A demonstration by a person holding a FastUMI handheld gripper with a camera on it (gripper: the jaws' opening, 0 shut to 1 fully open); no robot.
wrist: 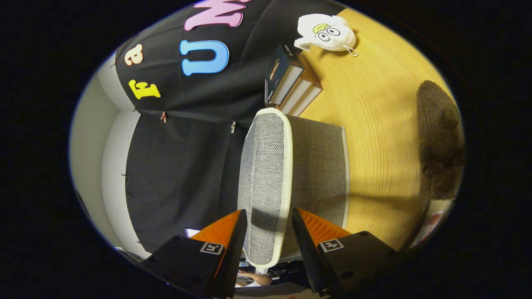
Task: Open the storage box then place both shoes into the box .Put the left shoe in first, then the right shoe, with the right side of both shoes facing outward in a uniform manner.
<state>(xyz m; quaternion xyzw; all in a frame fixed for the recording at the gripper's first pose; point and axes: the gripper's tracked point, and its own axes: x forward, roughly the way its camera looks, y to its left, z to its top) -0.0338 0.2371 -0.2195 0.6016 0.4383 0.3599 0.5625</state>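
Note:
The grey fabric storage box [320, 166] stands on the wooden table [382, 124], seen with the view rolled on its side. Its woven lid [266, 166], edged in white trim, runs back between my fingers. My gripper [268, 222] straddles the lid's near edge, one finger over the top face and one under the trim, against the box's side. A narrow gap shows at the lower finger, so the jaws are open around the lid. A brown fuzzy shoe [440, 133] lies on the table beside the box. A pale part with a red mark [432, 224] shows next to it; I cannot tell what it is.
A stack of books [293, 85] stands against the black cloth wall just behind the box. A white plush toy [328, 33] lies farther along the table. A person's hand [255, 279] shows below the fingers.

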